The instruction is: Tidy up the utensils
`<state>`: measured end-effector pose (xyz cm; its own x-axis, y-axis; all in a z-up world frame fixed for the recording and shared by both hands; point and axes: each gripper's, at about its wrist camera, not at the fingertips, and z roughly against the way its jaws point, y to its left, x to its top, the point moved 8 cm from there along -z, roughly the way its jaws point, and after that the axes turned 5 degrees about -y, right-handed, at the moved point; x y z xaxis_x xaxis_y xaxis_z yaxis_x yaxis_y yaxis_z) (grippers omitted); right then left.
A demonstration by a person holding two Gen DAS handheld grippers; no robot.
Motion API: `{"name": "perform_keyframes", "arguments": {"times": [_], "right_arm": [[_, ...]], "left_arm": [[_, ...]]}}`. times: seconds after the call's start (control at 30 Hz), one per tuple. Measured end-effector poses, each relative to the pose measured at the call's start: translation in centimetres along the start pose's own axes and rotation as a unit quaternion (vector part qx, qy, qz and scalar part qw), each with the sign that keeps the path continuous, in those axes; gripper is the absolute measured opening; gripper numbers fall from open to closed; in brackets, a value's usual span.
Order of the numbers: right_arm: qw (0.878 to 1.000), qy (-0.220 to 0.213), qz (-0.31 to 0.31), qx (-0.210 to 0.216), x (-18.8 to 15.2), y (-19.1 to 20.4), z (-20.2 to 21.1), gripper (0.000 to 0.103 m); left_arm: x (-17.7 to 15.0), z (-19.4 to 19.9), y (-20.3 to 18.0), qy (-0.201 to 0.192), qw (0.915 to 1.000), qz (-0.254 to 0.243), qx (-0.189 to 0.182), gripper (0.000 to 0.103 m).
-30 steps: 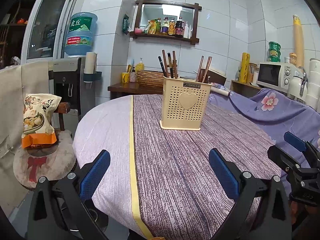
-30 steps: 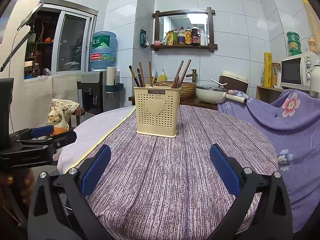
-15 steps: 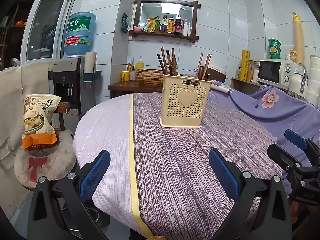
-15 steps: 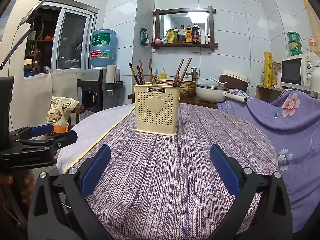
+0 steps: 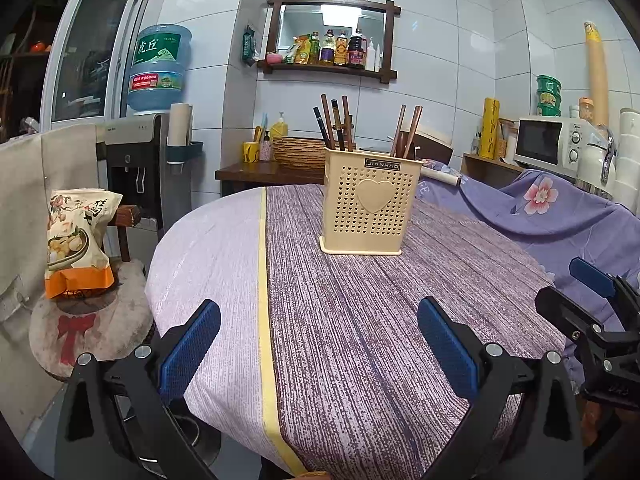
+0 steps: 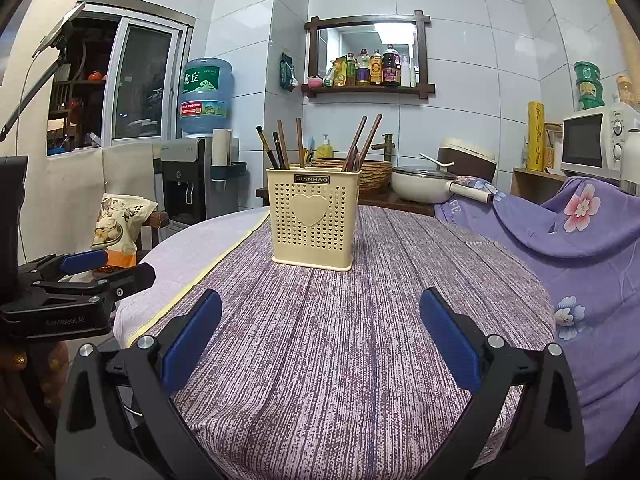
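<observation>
A cream perforated utensil holder (image 5: 370, 202) with a heart on its front stands upright on the round table's striped purple cloth (image 5: 360, 320); it also shows in the right wrist view (image 6: 316, 224). Several dark and brown chopsticks (image 5: 335, 126) stand in it, in a left group and a right group (image 6: 362, 142). My left gripper (image 5: 318, 350) is open and empty, well short of the holder. My right gripper (image 6: 320, 338) is open and empty too, at the near table edge. Each gripper shows at the side of the other's view.
A stool with a snack bag (image 5: 76, 236) stands left of the table. A water dispenser (image 5: 156, 160) is behind it. A floral purple cloth (image 6: 580, 240) drapes over something on the right. A side table with a basket and pan (image 6: 420, 188) stands behind.
Both grippers have drifted slightly, so the holder sits a little lower in both views. Both stay open and empty.
</observation>
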<state>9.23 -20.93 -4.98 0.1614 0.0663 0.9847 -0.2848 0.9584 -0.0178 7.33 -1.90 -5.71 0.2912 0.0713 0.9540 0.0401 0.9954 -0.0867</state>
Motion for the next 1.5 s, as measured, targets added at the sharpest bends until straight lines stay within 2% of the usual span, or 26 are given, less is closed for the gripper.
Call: {"name": "perform_keyframes", "arguments": {"times": [1.5], "right_arm": [[1.0, 0.003, 0.002, 0.001, -0.02, 0.31, -0.13, 0.097]], "left_arm": [[-0.03, -0.03, -0.23, 0.003, 1.0, 0.001, -0.006, 0.097]]}}
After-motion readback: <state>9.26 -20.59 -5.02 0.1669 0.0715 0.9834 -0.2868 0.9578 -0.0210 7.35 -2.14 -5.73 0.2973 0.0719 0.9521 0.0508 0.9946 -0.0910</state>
